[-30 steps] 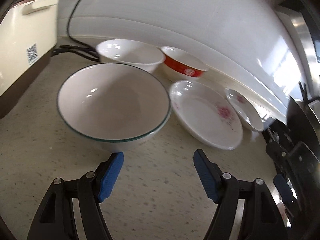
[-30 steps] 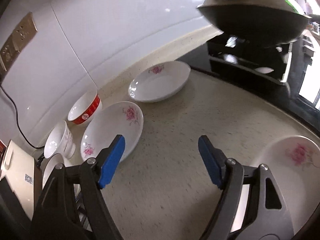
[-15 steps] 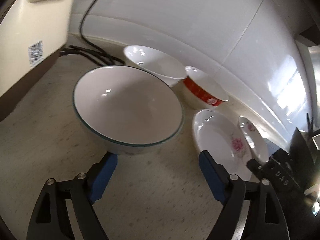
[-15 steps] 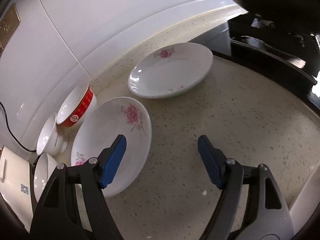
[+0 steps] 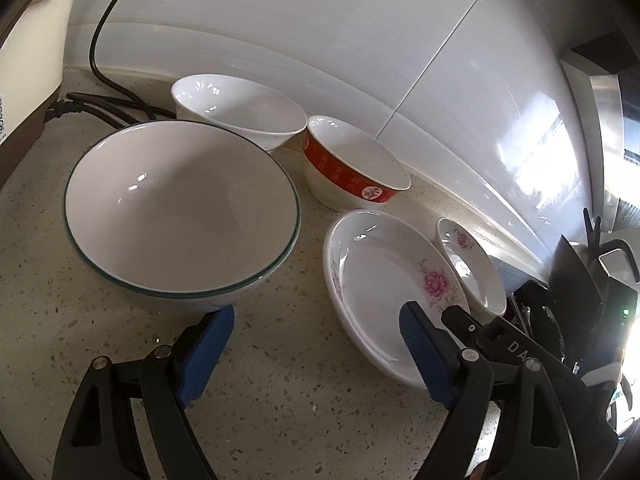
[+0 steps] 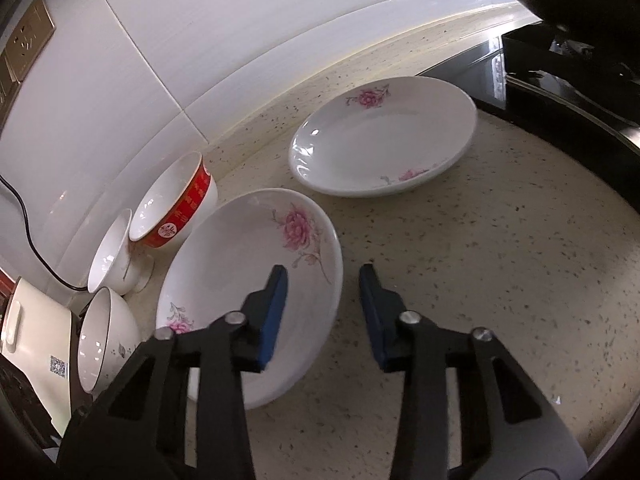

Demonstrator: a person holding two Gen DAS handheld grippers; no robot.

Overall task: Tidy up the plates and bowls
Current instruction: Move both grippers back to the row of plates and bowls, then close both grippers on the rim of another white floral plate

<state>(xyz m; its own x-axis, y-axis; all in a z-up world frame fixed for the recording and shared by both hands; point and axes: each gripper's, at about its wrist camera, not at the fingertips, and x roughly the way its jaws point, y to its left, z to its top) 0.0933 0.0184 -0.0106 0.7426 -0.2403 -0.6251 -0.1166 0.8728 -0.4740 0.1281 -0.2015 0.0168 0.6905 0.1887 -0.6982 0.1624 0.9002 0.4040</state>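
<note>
a home kitchen: a speckled beige stone bench (image 6: 500, 264) meets glossy white wall tiles (image 5: 320, 40), a black glass stove top (image 6: 560, 92) sits at its end, a gold wall socket (image 6: 24, 44) and a cream electric cooker (image 5: 28, 48) with black power cord (image 5: 100, 40) nearby.

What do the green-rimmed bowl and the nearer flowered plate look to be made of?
Green-rimmed bowl: likely glazed ceramic or porcelain; glossy white inside with sharp highlights. Nearer flowered plate: probably the same, smooth, shiny white with a printed pink flower. Melamine cannot be ruled out.
</note>
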